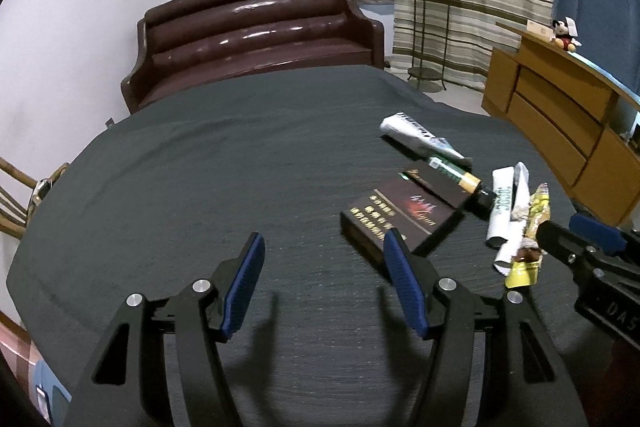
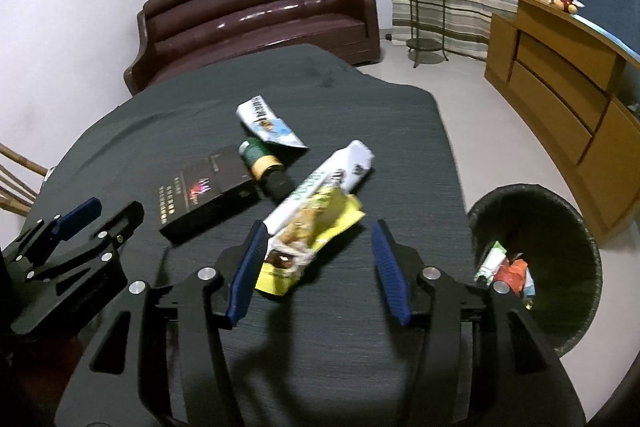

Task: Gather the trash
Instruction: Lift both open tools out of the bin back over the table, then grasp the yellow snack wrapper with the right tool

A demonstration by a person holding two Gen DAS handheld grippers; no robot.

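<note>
Right gripper (image 2: 318,267): fingers spread wide above the dark cloth, pinching nothing.
Yellow wrapper (image 2: 308,243): lies on the table between the right gripper's two blue pads, its near end just beside the left-hand pad (image 2: 249,269); whether it touches that pad I cannot tell. The other pad stands well apart from it.
Left gripper (image 1: 324,285): fingers also spread, hanging over bare cloth with nothing between them. Its right-hand pad (image 1: 404,285) overlaps the near corner of the dark box (image 1: 400,215) in the left wrist view; contact cannot be told.
White-and-green packet (image 2: 324,183): long, lying slantwise under the far end of the yellow wrapper.
Green tube (image 2: 266,167): dark cap, tan band, lying between the dark box and the long packet.
White-and-blue sachet (image 2: 266,125): farthest piece, just beyond the green tube.
Table (image 2: 360,327): covered in dark grey cloth; all the loose pieces sit on its right half as the left wrist view shows it.
Bin (image 2: 560,227): dark basket on the floor just right of the table, holding several scraps, green, white and orange among them.
Count on the table: one yellow wrapper, one long packet, one tube, one sachet, one box; five pieces.
Count of grippers: two, both open-fingered.
Room: one brown sofa (image 1: 256,35) beyond the table, one wooden cabinet (image 1: 560,119) at right.
</note>
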